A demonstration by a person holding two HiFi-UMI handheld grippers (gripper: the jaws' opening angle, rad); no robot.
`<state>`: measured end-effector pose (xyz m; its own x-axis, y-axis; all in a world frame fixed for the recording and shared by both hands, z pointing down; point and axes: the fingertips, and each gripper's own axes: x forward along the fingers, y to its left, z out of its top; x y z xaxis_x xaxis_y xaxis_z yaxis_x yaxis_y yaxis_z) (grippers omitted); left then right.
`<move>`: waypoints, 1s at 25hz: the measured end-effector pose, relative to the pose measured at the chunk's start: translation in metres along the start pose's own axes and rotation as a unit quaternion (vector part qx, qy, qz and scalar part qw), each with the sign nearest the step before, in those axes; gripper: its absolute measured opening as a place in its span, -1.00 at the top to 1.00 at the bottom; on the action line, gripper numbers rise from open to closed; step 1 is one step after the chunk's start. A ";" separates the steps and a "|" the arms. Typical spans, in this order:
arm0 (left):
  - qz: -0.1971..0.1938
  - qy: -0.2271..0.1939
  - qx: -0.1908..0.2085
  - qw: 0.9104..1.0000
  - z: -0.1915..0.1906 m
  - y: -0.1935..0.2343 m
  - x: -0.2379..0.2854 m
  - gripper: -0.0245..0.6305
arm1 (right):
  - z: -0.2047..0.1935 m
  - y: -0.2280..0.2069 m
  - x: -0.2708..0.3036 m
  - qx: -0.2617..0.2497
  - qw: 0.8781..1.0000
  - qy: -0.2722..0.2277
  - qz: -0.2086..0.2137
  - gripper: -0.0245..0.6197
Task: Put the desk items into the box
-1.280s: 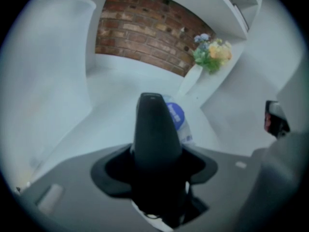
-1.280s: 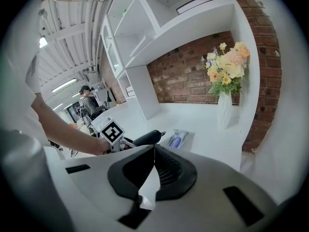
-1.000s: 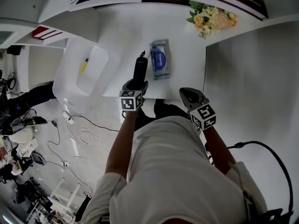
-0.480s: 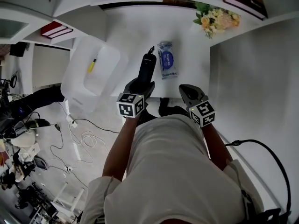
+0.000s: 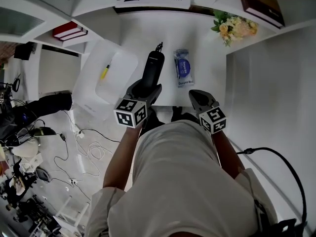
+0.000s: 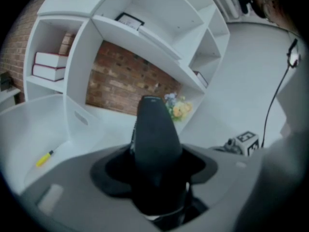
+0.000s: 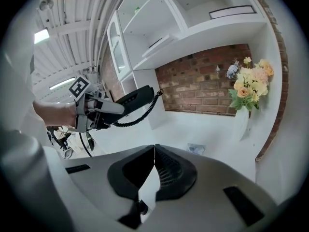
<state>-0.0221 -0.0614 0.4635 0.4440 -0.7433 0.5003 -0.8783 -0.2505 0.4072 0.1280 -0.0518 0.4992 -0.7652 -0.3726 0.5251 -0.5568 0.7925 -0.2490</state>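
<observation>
Head view: my left gripper (image 5: 146, 89) is clamped on the black corded handset (image 5: 153, 63), its long axis pointing away from me. The box (image 5: 88, 101) lies just to its left. Left gripper view: the box sits low-left of the jaws. Right gripper view: my right gripper (image 7: 154, 151) is closed and empty, with what I take to be a wipes packet (image 7: 196, 149) ahead.

Handset (image 5: 152, 68) matt black plastic; box (image 5: 88, 97) translucent plastic; packet (image 5: 183, 74) glossy film.
</observation>
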 end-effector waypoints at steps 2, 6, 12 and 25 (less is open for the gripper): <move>0.004 -0.002 0.004 1.000 0.007 0.009 -0.011 0.06 | 0.005 0.005 0.006 -0.001 1.000 -0.001 0.002 0.92; 0.014 -0.006 0.006 1.000 0.016 0.030 -0.031 0.06 | 0.014 0.012 0.017 -0.004 1.000 -0.004 0.004 0.92; 0.028 -0.008 -0.013 0.999 0.018 0.062 -0.058 0.06 | 0.022 0.021 0.034 -0.010 1.000 0.004 0.006 0.92; 0.042 0.012 -0.024 0.999 0.012 0.130 -0.091 0.06 | 0.043 0.044 0.064 -0.018 1.000 0.005 -0.004 0.92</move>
<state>-0.1789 -0.0340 0.4619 0.3741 -0.7454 0.5518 -0.9033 -0.1580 0.3989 0.0407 -0.0614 0.4865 -0.7574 -0.3748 0.5347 -0.5510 0.8063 -0.2154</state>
